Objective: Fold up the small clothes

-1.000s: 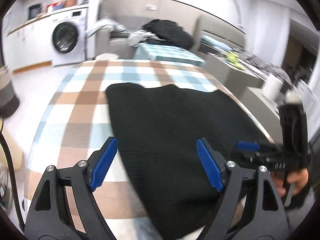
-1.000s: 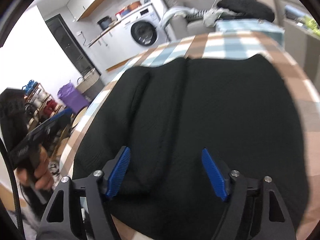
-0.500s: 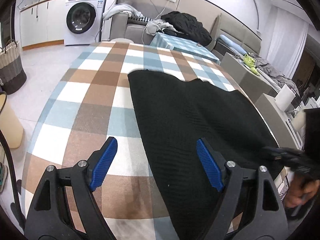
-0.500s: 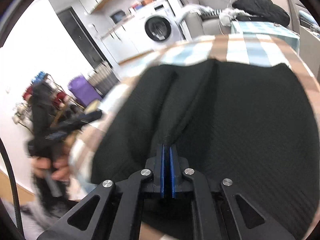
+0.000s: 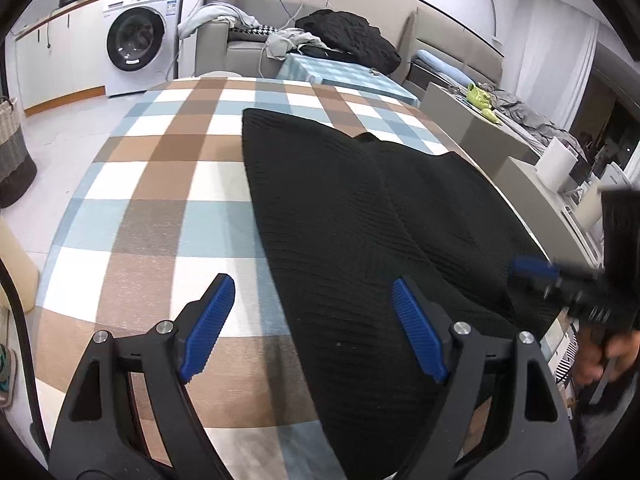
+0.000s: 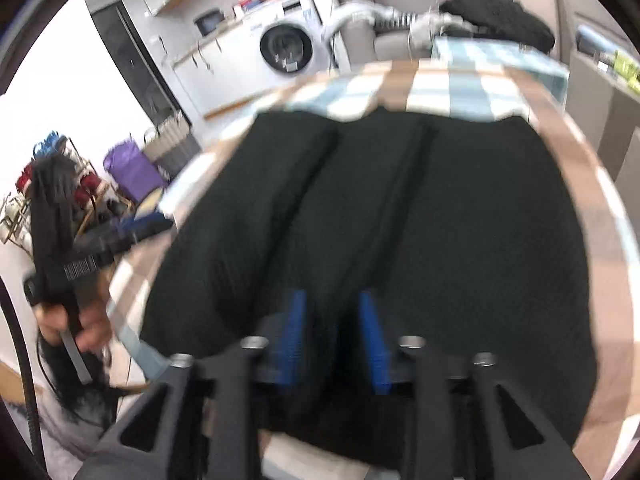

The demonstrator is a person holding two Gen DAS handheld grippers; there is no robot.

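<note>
A black knit garment (image 5: 360,208) lies spread on the checked tablecloth (image 5: 160,184), with lengthwise ridges down its middle (image 6: 400,220). My left gripper (image 5: 312,320) hangs open low over the garment's left edge near the table's front; one finger is over bare cloth, the other over the knit. My right gripper (image 6: 332,336) is over the garment's near edge. Its jaws are opening, with a narrow gap between the blue pads (image 6: 294,320) and black knit showing in it. The picture is blurred. Each gripper shows in the other's view (image 5: 536,268) (image 6: 132,226).
A washing machine (image 5: 136,40) and a grey sofa with piled clothes (image 5: 344,36) stand behind the table. A low table with a checked cover (image 5: 340,72) is between them. A woven basket (image 5: 12,152) stands on the floor at left. A hand (image 6: 80,328) holds the left gripper.
The right jaws shut on a ridge of the garment, then parted again. The left gripper sank a little toward the table and stayed open.
</note>
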